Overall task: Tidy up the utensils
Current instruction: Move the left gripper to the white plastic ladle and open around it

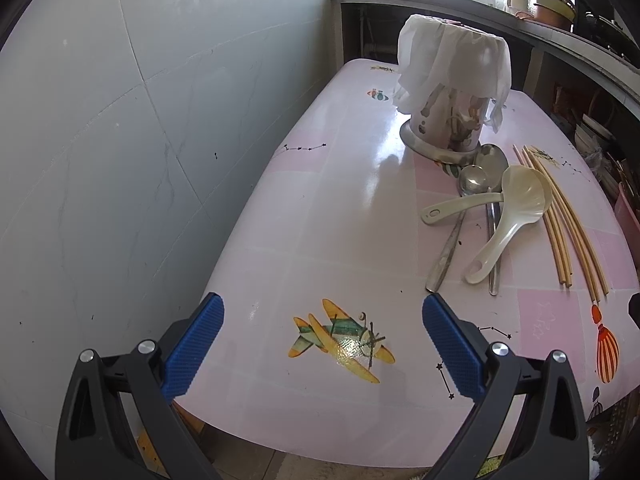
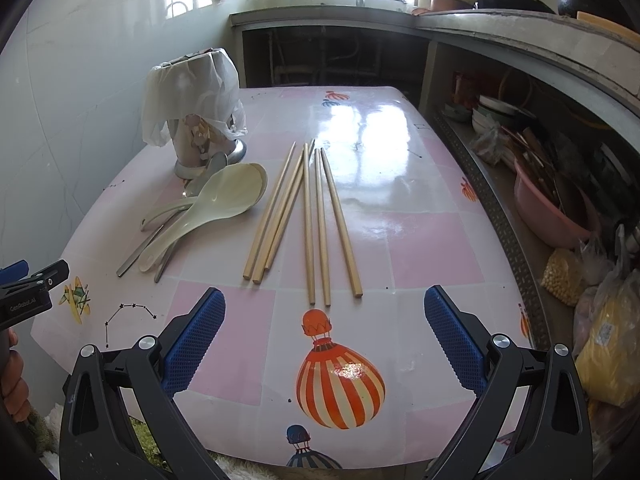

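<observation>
Both grippers hang over the near edge of the pink table point(image 2: 420, 240), each with its blue pads wide apart and nothing between them. The left gripper point(image 1: 322, 354) is above a printed airplane near the wall; the right gripper point(image 2: 324, 350) is above a printed balloon. Six chopsticks point(image 2: 308, 216) lie loose mid-table, fanned, ends toward the right gripper. Left of them two cream spoons point(image 2: 212, 208) lie crossed over metal spoons point(image 1: 476, 184), the heap touching the base of a holder point(image 2: 196, 148) that stands upright at the far left, draped with white cloth point(image 2: 188, 92)
</observation>
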### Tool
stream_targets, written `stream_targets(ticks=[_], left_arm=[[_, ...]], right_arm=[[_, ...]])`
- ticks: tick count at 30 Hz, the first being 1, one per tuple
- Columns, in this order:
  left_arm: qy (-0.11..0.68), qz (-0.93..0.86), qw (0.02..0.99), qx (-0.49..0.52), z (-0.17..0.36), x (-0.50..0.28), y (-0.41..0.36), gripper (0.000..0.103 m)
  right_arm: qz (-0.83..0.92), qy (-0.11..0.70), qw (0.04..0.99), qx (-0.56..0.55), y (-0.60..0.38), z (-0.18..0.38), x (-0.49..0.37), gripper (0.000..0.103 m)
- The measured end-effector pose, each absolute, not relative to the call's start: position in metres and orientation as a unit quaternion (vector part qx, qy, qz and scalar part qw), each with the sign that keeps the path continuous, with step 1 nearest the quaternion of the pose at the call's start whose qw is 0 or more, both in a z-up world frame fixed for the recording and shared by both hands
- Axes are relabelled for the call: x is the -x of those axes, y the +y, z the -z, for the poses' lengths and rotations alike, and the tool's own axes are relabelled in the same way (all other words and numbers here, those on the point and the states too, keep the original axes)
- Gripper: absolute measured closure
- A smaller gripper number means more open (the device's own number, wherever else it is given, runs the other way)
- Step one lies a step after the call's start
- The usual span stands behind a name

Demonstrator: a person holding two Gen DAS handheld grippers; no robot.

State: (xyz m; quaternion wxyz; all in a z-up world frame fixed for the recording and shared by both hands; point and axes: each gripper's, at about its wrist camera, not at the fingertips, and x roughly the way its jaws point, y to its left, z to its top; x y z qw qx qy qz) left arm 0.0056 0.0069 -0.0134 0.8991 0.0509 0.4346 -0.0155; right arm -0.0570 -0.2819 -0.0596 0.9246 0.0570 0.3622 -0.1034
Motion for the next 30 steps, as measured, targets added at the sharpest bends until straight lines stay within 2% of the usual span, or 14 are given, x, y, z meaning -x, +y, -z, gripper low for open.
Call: stream_targets(ticks=[13,19,22,23,24,30], left_arm=[[0.436,0.033,0.897,-0.068,0.024,-0.037,-0.002,0.006],[0.433,0.059,0.898,-0.055,0.033,-0.061,-0.009,0.006],[0.417,0.105,0.902,-0.034,0.034,-0.071,-0.011,0.006],[0.410,0.118,0.904,-0.023,0.034,-0.073,-0.011,0.006],[0.401,0.129,0.907,-0.013,0.034,-0.076,-0.014,0.006],[0.376,0.183,0.908,-0.020,0.032,-0.082,-0.035,0.006]], right_arm=[[0.039,0.362,0.930,-0.059,-0.275,0.059,0.008,0.008],[-0.022,0.367,0.925,-0.097,-0.281,0.057,-0.029,0.010],[-0.058,0.380,0.914,-0.130,-0.285,0.059,-0.049,0.021],[-0.067,0.384,0.910,-0.140,-0.286,0.060,-0.055,0.029],[-0.072,0.387,0.908,-0.144,-0.286,0.061,-0.061,0.034],[-0.098,0.406,0.896,-0.154,-0.288,0.060,-0.095,0.054]])
